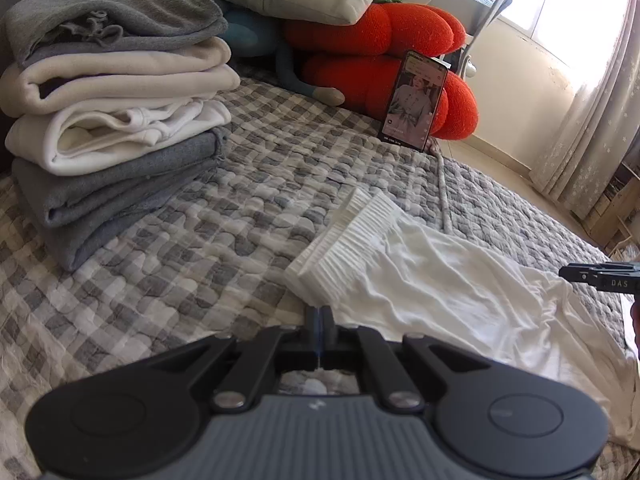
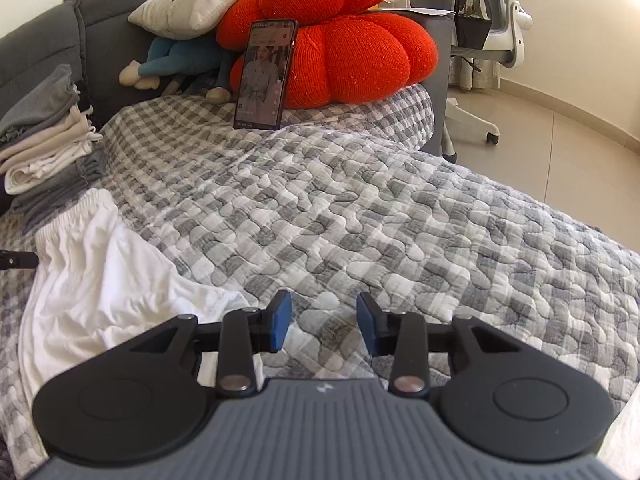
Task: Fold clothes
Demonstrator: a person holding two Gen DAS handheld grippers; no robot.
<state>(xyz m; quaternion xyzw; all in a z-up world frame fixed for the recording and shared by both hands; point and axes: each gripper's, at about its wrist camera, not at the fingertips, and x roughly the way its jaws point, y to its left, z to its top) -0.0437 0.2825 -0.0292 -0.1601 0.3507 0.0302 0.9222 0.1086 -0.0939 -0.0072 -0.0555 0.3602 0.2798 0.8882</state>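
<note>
A checked quilt (image 2: 360,208) covered the bed. The left gripper (image 1: 319,312) was squeezed tight by the white shorts (image 1: 420,280); what it pinched, I cannot tell. The right gripper (image 2: 324,322) was half open, holding nothing.

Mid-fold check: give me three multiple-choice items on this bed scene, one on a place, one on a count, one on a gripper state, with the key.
1. The phone leans against:
A. the red cushion
B. the folded stack
C. the chair

2. Garments in the folded stack:
A. two
B. four
C. seven

3. The right gripper is:
A. shut on the white garment
B. open over the quilt
C. shut on the phone

Key: 1 A, the phone stands propped on the cushion. 2 B, grey, cream, white, grey layers. 3 B, its pads stand apart with only quilt between them.
</note>
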